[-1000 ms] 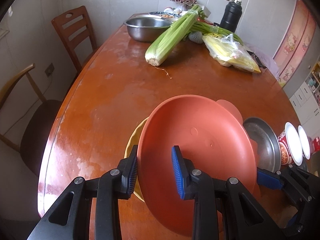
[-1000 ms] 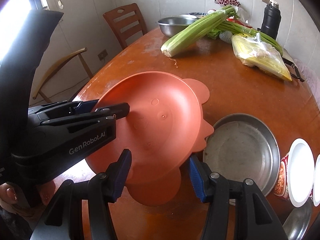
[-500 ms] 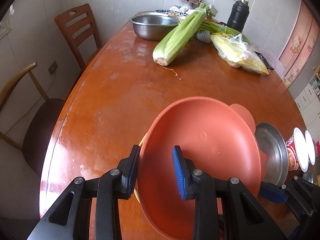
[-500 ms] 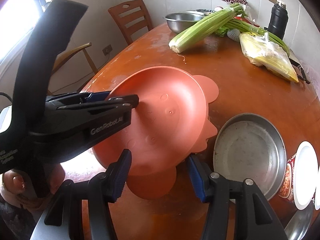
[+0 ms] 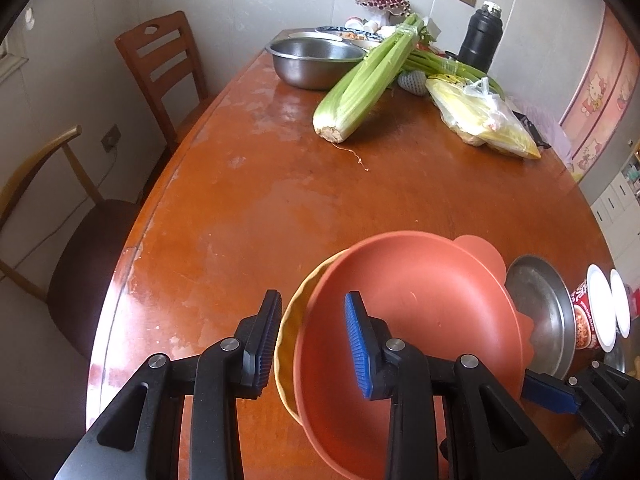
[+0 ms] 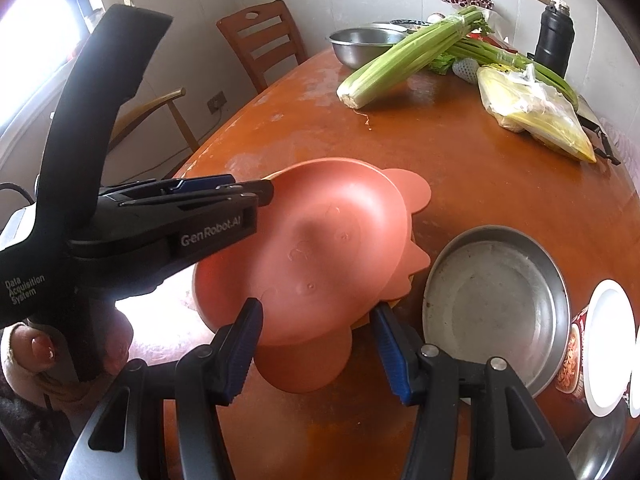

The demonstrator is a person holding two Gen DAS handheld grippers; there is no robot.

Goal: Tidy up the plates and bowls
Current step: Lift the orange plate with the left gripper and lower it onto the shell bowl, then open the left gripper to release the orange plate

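- My left claw is nearly shut, pinching the left rim of the orange plate. One finger sits inside the dish and the other outside.
- The plate sits tilted over a yellow plate at the near end of the desk. I read the grip as lowering or steadying it to nest on the yellow one.
- The yellow rim also lies between my left fingers. I cannot tell whether it is caught in the pinch.
- My right claw is narrow and straddles the plate's near lobe. A gap shows at its right pad, so I judge it is guiding the plate, not clamping it.
- A steel pan lies just beside the orange plate on the right, close to its lobes. Any slide that way would knock it.
- Noodle cups with white lids stand just beyond the pan at the desk edge, and another steel rim peeks in at the lower right.
- Well apart at the far end are celery, a steel bowl, a yellow bag and a black flask. None of them is in my way.
- Two chairs stand to the left, clear of the work.
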